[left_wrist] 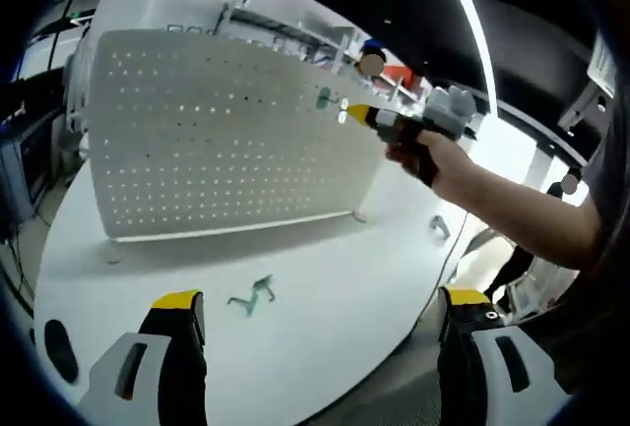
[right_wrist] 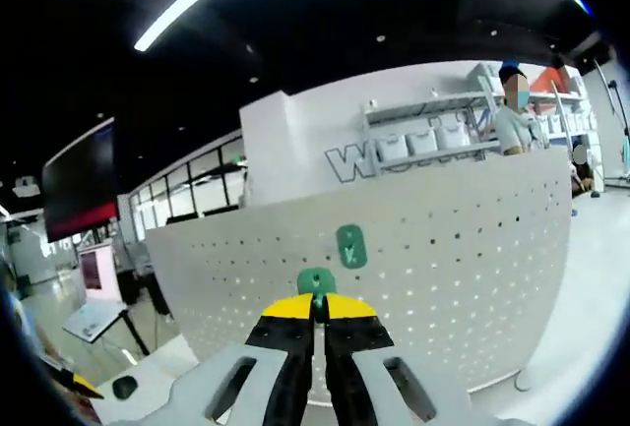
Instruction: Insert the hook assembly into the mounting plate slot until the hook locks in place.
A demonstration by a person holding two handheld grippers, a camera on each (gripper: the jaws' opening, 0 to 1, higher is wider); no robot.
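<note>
The right gripper (right_wrist: 317, 310), jaws clenched on a small green plastic hook (right_wrist: 316, 281), sits just below the green mounting plate (right_wrist: 351, 246) on the upright white perforated pegboard (right_wrist: 443, 269). Best to align squarely, then push straight in. The left gripper (left_wrist: 320, 313) hangs released near a spare green hook (left_wrist: 253, 296) on the white table (left_wrist: 325, 269).
</note>
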